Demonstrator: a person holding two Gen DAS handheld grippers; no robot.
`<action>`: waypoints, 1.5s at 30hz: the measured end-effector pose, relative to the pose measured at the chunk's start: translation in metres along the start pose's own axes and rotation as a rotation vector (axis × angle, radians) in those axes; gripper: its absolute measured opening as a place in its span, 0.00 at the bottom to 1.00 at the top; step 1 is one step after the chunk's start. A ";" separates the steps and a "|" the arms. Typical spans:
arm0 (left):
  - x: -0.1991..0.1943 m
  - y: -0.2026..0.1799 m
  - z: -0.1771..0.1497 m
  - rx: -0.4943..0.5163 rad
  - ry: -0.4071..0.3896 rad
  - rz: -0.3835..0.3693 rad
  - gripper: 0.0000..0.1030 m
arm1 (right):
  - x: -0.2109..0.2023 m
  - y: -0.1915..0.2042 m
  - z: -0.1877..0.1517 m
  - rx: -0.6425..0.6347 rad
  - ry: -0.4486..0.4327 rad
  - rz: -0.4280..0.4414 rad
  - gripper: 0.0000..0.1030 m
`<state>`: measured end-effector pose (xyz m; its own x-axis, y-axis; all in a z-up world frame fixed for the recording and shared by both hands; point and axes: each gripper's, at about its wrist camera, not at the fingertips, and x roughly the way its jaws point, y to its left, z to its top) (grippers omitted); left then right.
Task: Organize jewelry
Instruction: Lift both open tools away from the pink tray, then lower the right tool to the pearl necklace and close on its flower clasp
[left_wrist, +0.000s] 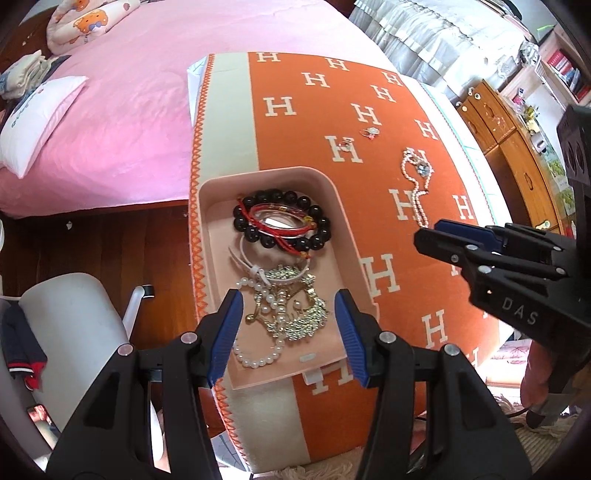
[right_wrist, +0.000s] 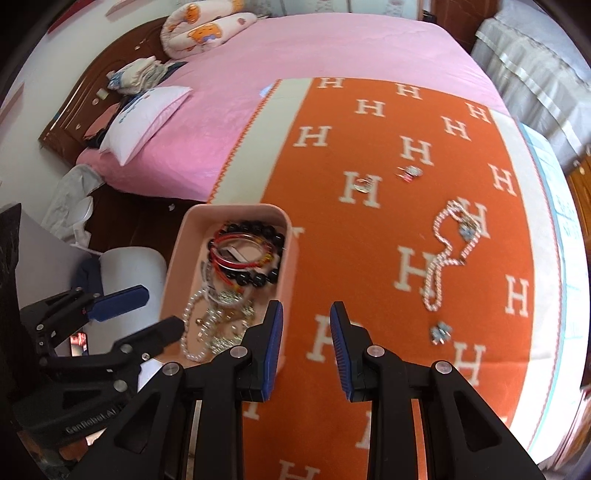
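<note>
**Left wrist view: tray mostly filled, four pieces still out**

Orange blanket (left_wrist: 369, 229) covers the surface. Pink tray (left_wrist: 325, 184) already holds the black bead bracelet (left_wrist: 281, 220), pearls and gold pieces. Judged left: pearl necklace (right_wrist: 445, 254), brooch (right_wrist: 439, 332) and two rings (left_wrist: 370, 132). Left gripper (left_wrist: 288, 328) hangs wide above the tray; right gripper (right_wrist: 306, 345) is empty, fingers moderately apart.

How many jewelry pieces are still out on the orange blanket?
4: two small rings far back, a pink bead necklace in the middle, a small brooch nearest. None look hidden.
</note>
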<state>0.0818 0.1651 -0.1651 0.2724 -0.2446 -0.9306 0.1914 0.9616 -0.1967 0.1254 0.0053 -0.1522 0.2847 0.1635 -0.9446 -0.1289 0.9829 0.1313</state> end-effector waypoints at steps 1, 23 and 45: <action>0.000 -0.002 0.000 0.004 0.000 -0.003 0.47 | -0.003 -0.005 -0.002 0.014 -0.003 -0.004 0.26; 0.004 -0.079 0.026 0.148 -0.016 -0.110 0.47 | -0.082 -0.111 -0.060 0.270 -0.097 -0.107 0.35; 0.093 -0.142 0.126 0.000 0.016 0.071 0.47 | 0.004 -0.222 0.025 0.159 -0.009 0.062 0.35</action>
<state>0.1985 -0.0099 -0.1846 0.2703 -0.1738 -0.9469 0.1724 0.9764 -0.1300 0.1786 -0.2103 -0.1773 0.2892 0.2241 -0.9307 0.0058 0.9718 0.2358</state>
